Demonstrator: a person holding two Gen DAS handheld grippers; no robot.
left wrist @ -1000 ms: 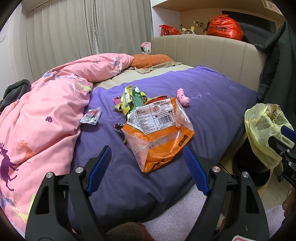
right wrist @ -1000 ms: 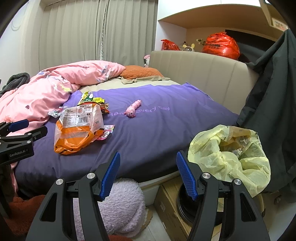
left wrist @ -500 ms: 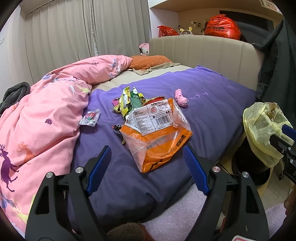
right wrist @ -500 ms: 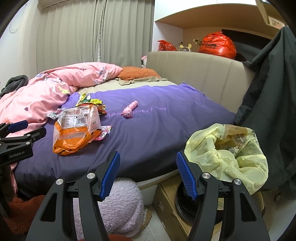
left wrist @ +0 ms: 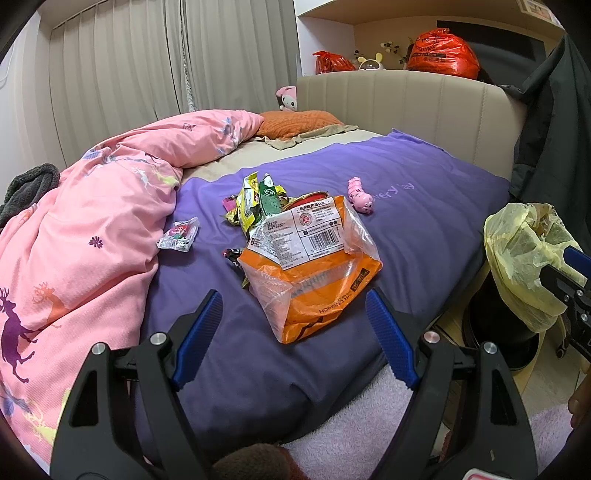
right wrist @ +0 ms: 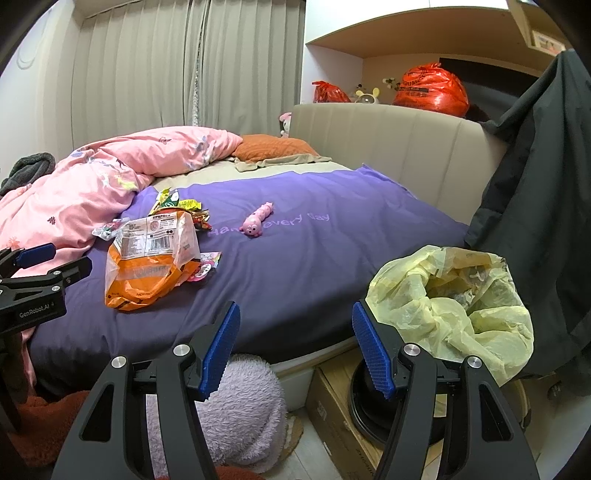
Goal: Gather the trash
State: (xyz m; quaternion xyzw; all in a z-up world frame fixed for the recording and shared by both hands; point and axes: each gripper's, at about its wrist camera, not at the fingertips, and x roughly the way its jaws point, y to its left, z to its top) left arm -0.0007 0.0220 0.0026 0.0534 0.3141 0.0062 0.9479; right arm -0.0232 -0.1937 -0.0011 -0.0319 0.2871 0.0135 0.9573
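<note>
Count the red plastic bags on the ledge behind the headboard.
2: a small red bag at the ledge's left end, and a large red bag further right. Others may sit hidden behind the dark garment.

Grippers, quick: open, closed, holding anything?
Left gripper: open, empty, pointed at the orange bag.
Right gripper: open, empty, beside the yellow trash bag.

Bedroom: grey pleated curtains [right wrist: 147,74] drawn behind bed with beige padded headboard [right wrist: 388,140]; wooden shelf recess [right wrist: 424,33] above; pale floor [right wrist: 314,454].
</note>
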